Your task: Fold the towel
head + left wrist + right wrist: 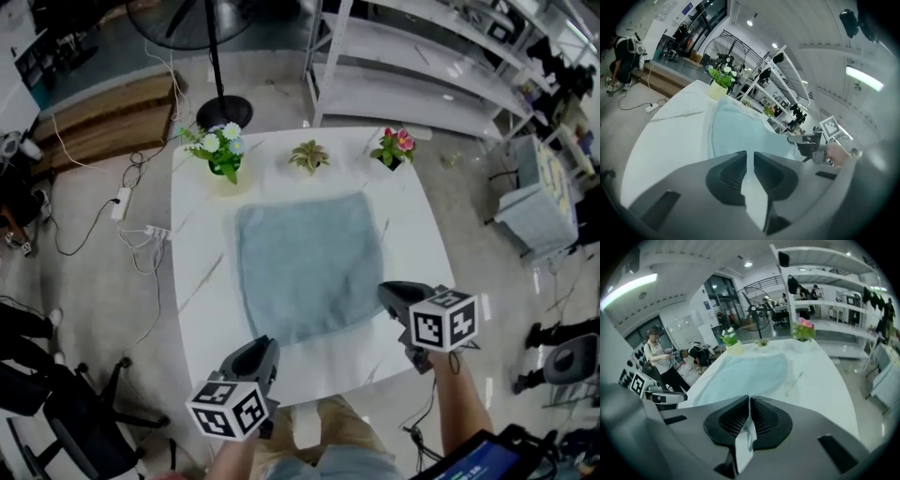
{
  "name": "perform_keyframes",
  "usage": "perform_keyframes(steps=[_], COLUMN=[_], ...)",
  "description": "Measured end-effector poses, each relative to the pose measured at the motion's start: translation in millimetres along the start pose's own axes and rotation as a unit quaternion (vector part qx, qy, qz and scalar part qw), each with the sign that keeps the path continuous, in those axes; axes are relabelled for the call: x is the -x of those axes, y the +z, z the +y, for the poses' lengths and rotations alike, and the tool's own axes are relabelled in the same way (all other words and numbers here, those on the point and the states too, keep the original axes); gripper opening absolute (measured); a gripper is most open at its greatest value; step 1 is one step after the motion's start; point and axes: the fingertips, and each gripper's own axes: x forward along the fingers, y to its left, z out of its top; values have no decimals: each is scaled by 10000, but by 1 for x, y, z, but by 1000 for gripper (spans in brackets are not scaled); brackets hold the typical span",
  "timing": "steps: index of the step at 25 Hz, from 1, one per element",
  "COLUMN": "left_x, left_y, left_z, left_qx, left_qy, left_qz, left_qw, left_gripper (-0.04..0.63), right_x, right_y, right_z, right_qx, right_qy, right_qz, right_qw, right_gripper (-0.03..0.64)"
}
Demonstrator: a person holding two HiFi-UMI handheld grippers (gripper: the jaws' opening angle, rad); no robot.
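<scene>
Table (204, 281) bears towel (309, 262); left gripper (750, 157) narrowly parted, right gripper (749, 401) closed (hiding towel's corner).

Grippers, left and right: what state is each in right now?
Left gripper: slightly open, nothing between the jaws.
Right gripper: shut, holding nothing.

A pale blue square terry towel (307, 264) lies flat on the middle of the white marble-patterned tabletop (202, 281). Beyond it, along the far edge, stand three pots: a white-flowered plant (217, 150) at 11 o'clock, a small leafy plant (309, 156) at 12, a pink-flowered plant (395, 146) at 1. The left hand-held gripper (261, 349) is over the near edge at 7 o'clock, the right hand-held gripper (394, 295) by the towel's near right corner at 4 o'clock.
</scene>
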Motion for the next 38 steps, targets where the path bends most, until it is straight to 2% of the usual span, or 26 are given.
perform_keyframes(steps=[3, 6, 10, 14, 21, 26, 32, 34, 35, 36, 38], left_x=[28, 55, 87, 111, 123, 119, 115, 115, 115, 115, 115], left_y=[9, 14, 17, 9, -17, -25, -25, -20, -17, -14, -4], left_z=[6, 19, 40, 62, 89, 96, 96, 94, 92, 91, 85], left_qx=[67, 180, 373, 512, 838, 924, 912, 855, 817, 770, 666], left_qy=[-37, 0, 116, 265, 411, 367, 289, 273, 267, 260, 236], left_qz=[-269, -530, -825, -922, -912, -830, -773, -784, -790, -799, -832], left_qw=[9996, 9984, 9958, 9941, 9914, 9916, 9924, 9929, 9932, 9935, 9940], left_gripper=[50, 48, 46, 46, 46, 46, 46, 46, 46, 46, 46], right_x=[-6, -22, -52, -84, -128, -142, -159, -156, -150, -143, -123], right_y=[33, 47, 37, 11, -31, -42, -63, -66, -66, -64, -48], right_z=[54, 110, 173, 212, 231, 234, 229, 238, 244, 252, 266], right_qx=[901, 1677, 2508, 2954, 3023, 3087, 2895, 2843, 2803, 2761, 2669], right_qy=[50, 185, 387, 562, 673, 669, 792, 1057, 1230, 1394, 1673], right_qz=[-36, 47, 337, 626, 1036, 1187, 1387, 1517, 1573, 1564, 1333], right_qw=[9959, 9857, 9667, 9517, 9452, 9414, 9437, 9407, 9389, 9380, 9397], right_gripper=[31, 31, 31, 31, 31, 32, 41, 100, 188, 247, 267])
